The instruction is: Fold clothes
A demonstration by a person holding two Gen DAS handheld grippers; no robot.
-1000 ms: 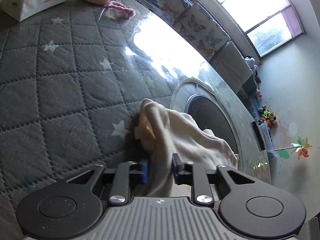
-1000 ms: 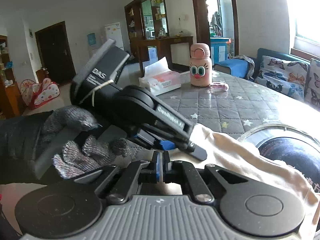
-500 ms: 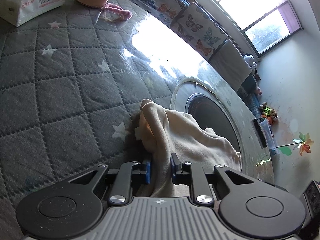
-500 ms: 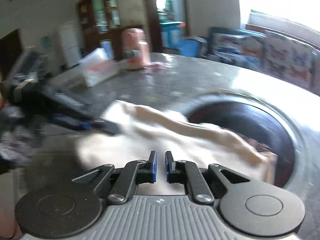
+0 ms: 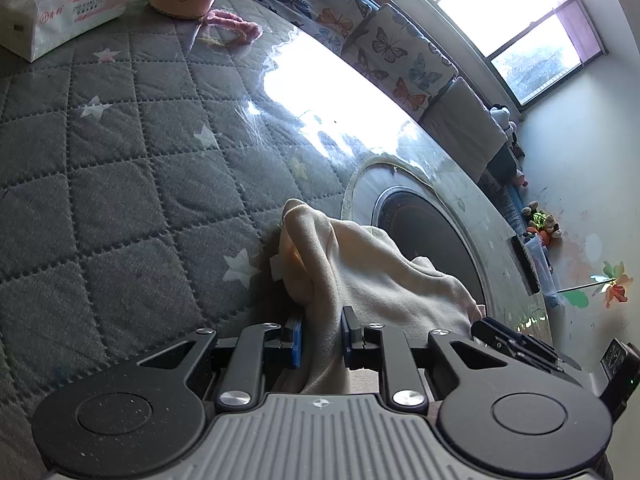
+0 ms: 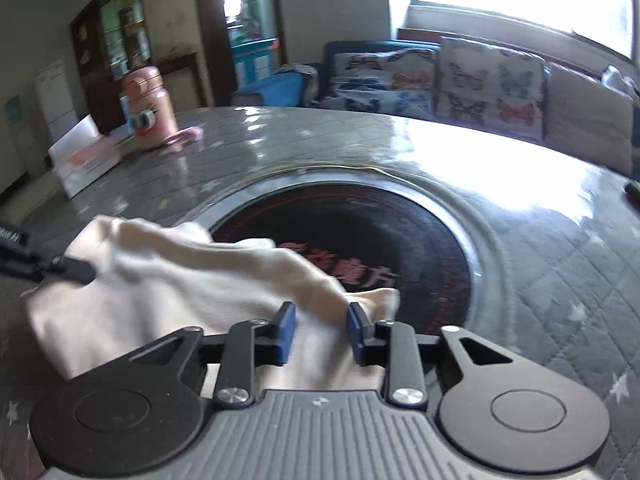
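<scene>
A cream garment (image 5: 360,276) lies bunched on the grey quilted table cover, partly over the black round hob. My left gripper (image 5: 322,338) is shut on a fold of it at the garment's left end. In the right wrist view the garment (image 6: 192,280) stretches from the left gripper's finger (image 6: 68,270) to my right gripper (image 6: 320,330). The right gripper's jaws stand apart around a ridge of the cloth at its right end, not pinching it.
A round black hob (image 6: 360,248) with a metal rim sits in the table. A pink cartoon bottle (image 6: 150,118), a tissue pack (image 5: 68,8) and a pink hair tie (image 5: 236,28) stand at the far side. A butterfly-cushion sofa (image 6: 440,80) lines the window wall.
My right gripper swung from beside the left gripper to the garment's right end and opened from shut. The left gripper kept its hold and shifted slightly.
</scene>
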